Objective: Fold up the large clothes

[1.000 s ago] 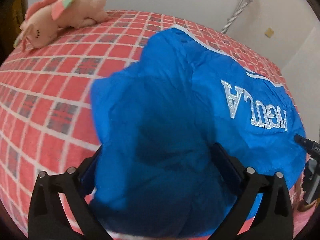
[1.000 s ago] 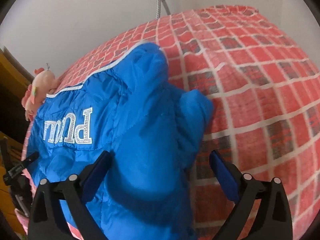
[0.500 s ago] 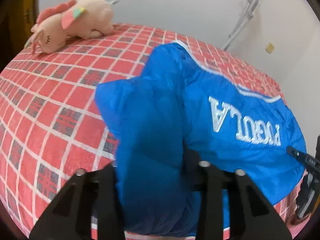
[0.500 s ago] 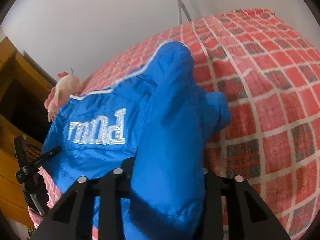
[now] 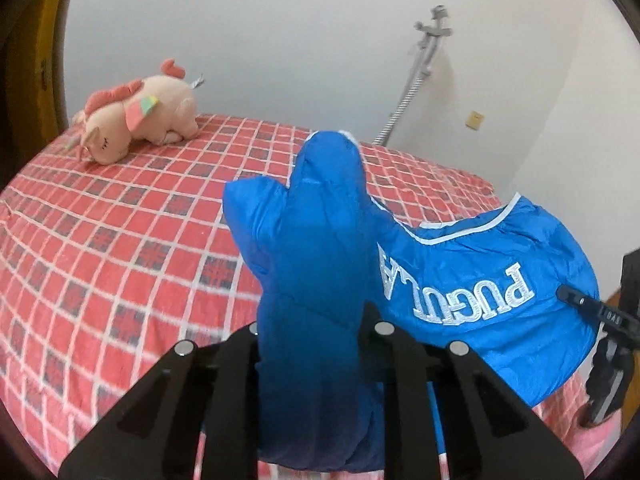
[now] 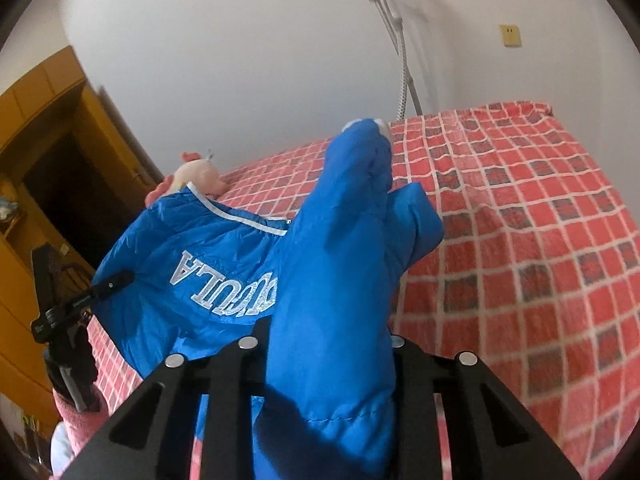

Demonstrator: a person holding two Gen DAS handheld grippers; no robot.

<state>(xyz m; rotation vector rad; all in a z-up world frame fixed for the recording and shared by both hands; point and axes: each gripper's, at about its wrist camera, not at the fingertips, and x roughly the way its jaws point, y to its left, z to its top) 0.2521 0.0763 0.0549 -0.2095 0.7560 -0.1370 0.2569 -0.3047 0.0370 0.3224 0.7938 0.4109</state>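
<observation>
- Lying at about ten o'clock in the left wrist view, a pink plush unicorn [image 5: 138, 120] is resting on the red plaid bedspread [image 5: 120, 240], close to the white wall [image 5: 280, 40].
- The left gripper [image 5: 310, 328] is clamping a thick bunch of the blue puffer jacket [image 5: 316, 240] at six o'clock, its jaws closed against the fabric on both sides.
- The jacket is rising from that grip toward twelve o'clock, with a sleeve end bulging out at about eleven o'clock.
- The rest of the jacket is draping toward three o'clock, showing white block lettering [image 5: 456, 292] upside down and a white piped edge above it.
- A metal shower-style hose and bracket [image 5: 416, 72] is leaning on the wall at one o'clock.
- In the right wrist view, a wooden wardrobe [image 6: 44, 152] is standing at nine o'clock.
- The right gripper [image 6: 324, 340] is pinching another bunch of the jacket [image 6: 344, 260] at six o'clock, jaws closed on it.
- The bedspread [image 6: 520, 240] is filling the side from two to four o'clock.
- Each gripper is appearing at the other view's edge, holding the opposite end of the jacket.
</observation>
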